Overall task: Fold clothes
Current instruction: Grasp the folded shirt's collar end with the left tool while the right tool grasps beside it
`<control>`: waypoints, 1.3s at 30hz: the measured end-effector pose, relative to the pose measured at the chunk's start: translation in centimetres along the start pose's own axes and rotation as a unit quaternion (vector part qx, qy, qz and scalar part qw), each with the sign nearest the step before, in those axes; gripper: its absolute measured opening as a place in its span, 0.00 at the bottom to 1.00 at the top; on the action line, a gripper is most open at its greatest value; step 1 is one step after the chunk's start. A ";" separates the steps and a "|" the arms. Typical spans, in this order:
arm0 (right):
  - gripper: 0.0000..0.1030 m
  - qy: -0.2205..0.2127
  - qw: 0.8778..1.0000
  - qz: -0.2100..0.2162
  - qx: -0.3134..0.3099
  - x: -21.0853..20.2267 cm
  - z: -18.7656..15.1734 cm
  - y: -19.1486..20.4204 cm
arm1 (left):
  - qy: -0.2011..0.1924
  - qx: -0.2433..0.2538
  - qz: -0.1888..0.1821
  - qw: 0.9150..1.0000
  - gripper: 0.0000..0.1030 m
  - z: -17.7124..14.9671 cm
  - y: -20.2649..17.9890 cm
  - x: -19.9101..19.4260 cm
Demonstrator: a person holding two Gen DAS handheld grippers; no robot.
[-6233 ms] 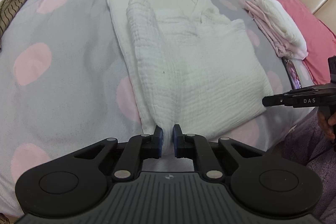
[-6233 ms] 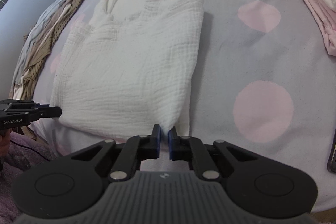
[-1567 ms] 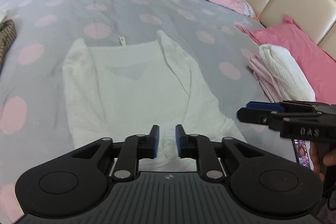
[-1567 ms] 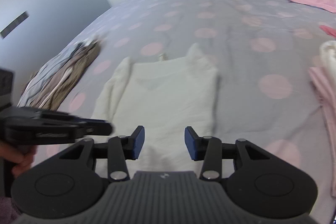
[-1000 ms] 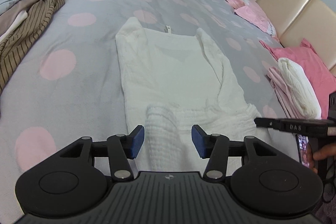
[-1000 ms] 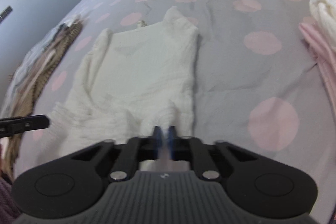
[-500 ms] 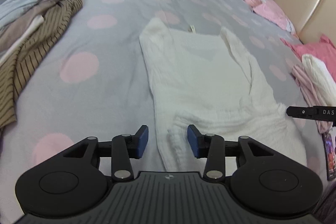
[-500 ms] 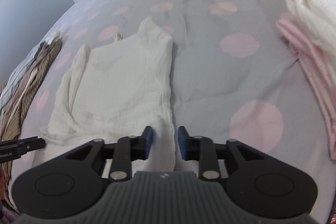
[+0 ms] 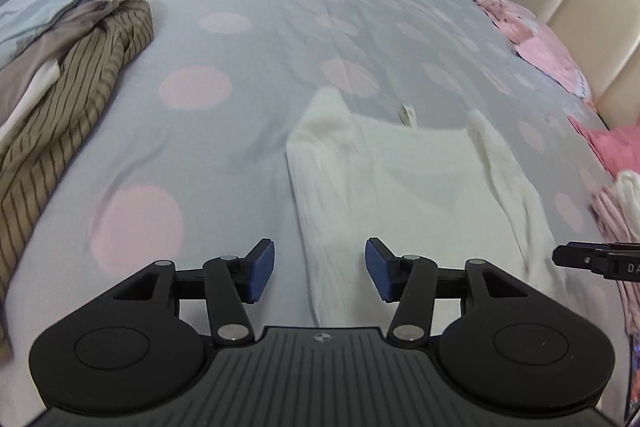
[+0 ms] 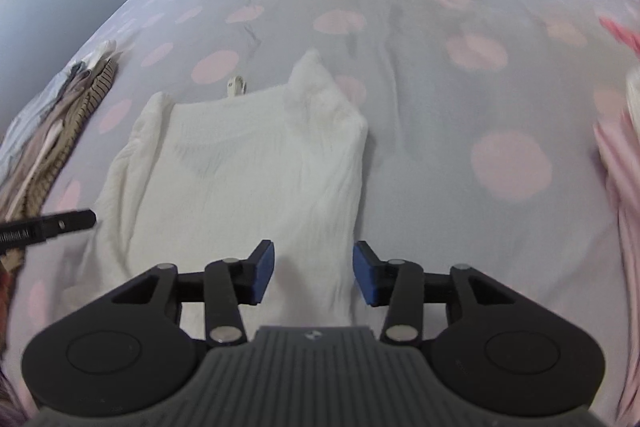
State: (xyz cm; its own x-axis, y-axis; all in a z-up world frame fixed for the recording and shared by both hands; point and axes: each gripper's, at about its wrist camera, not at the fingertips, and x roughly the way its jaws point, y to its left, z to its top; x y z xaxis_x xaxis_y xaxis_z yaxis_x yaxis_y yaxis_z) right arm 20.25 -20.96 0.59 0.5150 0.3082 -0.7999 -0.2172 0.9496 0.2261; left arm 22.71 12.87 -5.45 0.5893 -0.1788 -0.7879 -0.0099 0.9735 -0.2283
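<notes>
White crinkle-weave top [image 9: 416, 183] lies flat on the grey spotted duvet [image 9: 248, 115], w/ neck end and tag at 12 o'clock and both sleeves already turned in along its long sides, so it reads as a tall narrow panel. In the right wrist view same top [image 10: 248, 179] fills the centre, w/ the near hem running under the tool at 6. Left gripper [image 9: 320, 269] has jaws parting, wide now, nothing pinched; the garment's left edge strip passes btwn the pads but they don't press it. Right gripper [image 10: 313, 273] also opening, mid-width, and cloth lies btwn and below the pads, not clamped. Handling, as a guess: thin gauzy cotton, v. light, totally limp, no stiffness to push against; it'll sag and drag, and the textured weave prob. grips the duvet a bit, so lift rather than slide. Not fragile, not slippery. Best hold looks like the two near hem corners at approx 5 and 7 o'clock of the panel, one per claw, pinching all layers incl. the folded-in sleeve so it doesn't flop out, then carry towards 12. Striped brown pile [image 9: 68, 107] sits well apart at 9 to 10; pink folded stack [image 10: 624, 187] well apart at 3, so neither is in the way. The other tool's tip shows at each view's edge, near the garment's side.
</notes>
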 end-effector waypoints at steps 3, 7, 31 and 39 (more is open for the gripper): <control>0.46 -0.017 1.000 0.008 -0.008 1.4 2.2 -0.7 | -0.011 0.006 -0.005 1.000 0.48 1.9 0.5 1.9; 0.56 -0.033 0.999 0.016 -0.003 3.6 4.4 -1.9 | -0.007 0.012 -0.015 1.000 0.49 3.3 0.9 4.4; 0.07 -0.064 0.995 0.069 0.027 5.0 7.8 -3.1 | -0.063 -0.014 -0.075 0.995 0.04 6.2 1.4 4.1; 0.07 -0.108 0.987 0.118 -0.005 -2.7 8.0 -2.7 | -0.122 -0.016 -0.121 0.985 0.04 6.6 1.3 -3.7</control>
State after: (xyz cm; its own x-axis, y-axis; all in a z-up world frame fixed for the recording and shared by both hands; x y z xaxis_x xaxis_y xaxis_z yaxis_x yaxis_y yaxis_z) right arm 26.12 -23.92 6.59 0.6134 0.5266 -0.5886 -0.3592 0.8497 0.3860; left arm 25.89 15.76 0.94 0.7538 -0.3619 -0.5485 0.1310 0.9007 -0.4143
